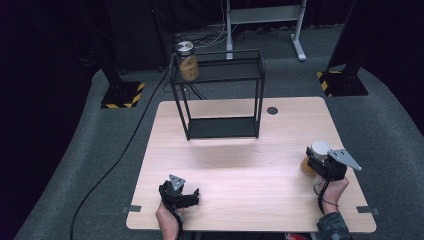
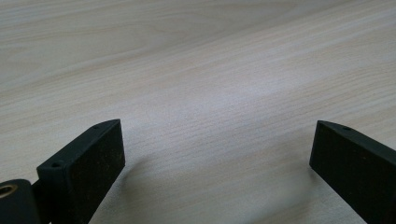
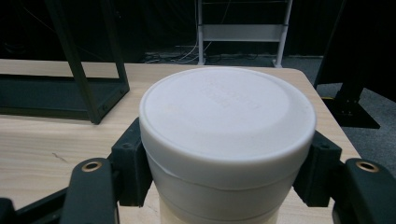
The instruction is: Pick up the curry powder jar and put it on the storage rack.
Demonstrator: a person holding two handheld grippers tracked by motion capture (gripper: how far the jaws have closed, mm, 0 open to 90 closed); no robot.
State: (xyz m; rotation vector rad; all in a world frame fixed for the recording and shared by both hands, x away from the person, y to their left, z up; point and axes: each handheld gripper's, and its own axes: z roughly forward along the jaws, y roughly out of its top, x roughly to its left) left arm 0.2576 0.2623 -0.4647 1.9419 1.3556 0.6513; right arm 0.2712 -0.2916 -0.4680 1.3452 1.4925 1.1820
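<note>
1. Right claw (image 3: 224,186) pinches white-lidded jar (image 3: 227,135) just under the lid, at surface's right edge near the person; likely gripped there for a steady lift.
2. Left claw (image 2: 215,168) spread, nothing betw jaws, parked low over bare wood.
3. Surface (image 1: 240,170) pale wood; black rack (image 1: 220,95) at back w/ metal-lidded jar (image 1: 187,62) on top shelf. Grey carpet, dark room.
</note>
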